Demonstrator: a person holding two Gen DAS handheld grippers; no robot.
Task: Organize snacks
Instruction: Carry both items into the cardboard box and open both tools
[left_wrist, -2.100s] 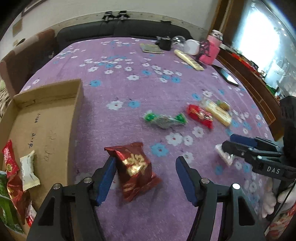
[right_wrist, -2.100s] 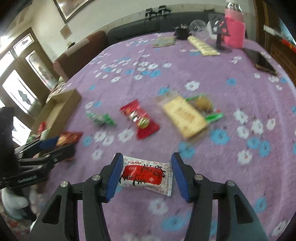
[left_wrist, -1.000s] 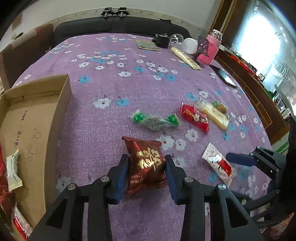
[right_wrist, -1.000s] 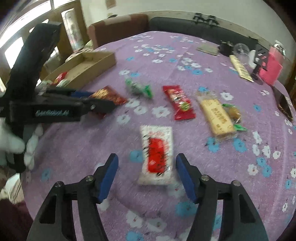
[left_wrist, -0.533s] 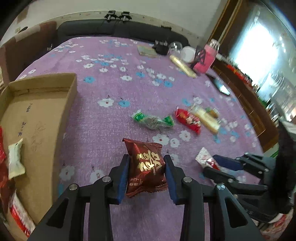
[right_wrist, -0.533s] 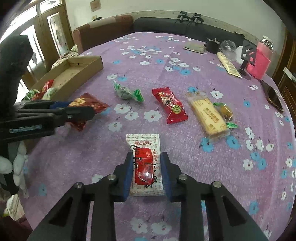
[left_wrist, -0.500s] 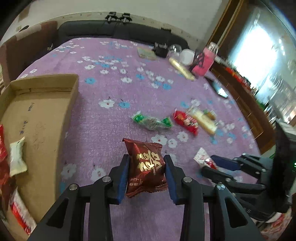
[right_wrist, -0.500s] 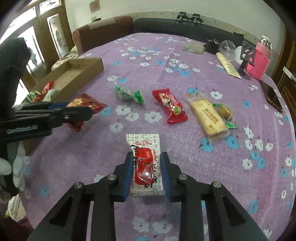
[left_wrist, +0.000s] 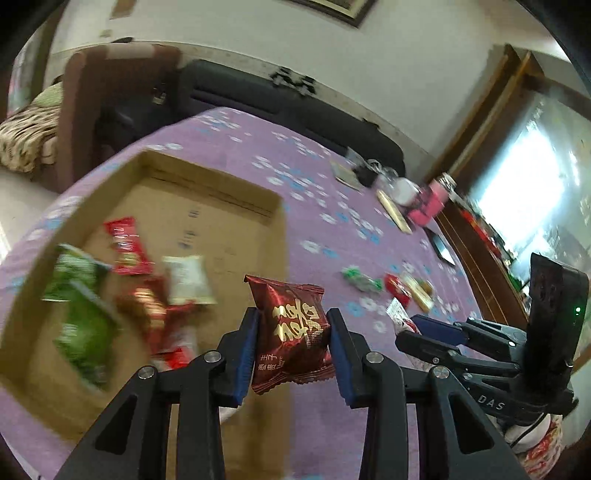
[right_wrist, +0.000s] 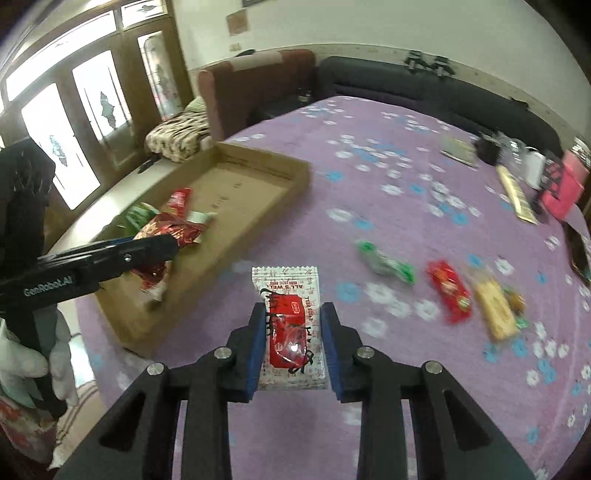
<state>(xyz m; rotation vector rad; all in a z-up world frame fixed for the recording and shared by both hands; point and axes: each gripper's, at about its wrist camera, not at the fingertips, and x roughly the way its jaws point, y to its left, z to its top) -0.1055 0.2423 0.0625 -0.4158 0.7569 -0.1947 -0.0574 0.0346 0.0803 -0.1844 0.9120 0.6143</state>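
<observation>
While our left gripper (left_wrist: 291, 341) is clamping a dark red foil snack packet (left_wrist: 290, 330) above the open cardboard box's (left_wrist: 282, 236) edge, our right gripper (right_wrist: 293, 345) is pinching a white-and-red plastic sachet (right_wrist: 290, 325) above the purple flowered tablecloth (right_wrist: 388, 206).

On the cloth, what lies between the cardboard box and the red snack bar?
Right wrist view: only a green-wrapped candy lies between the cardboard box and the red snack bar; otherwise bare cloth.

Black left gripper (left_wrist: 291, 345) and right gripper (right_wrist: 293, 345): blue pads, silver screws, white lettering, white gloves.
</observation>
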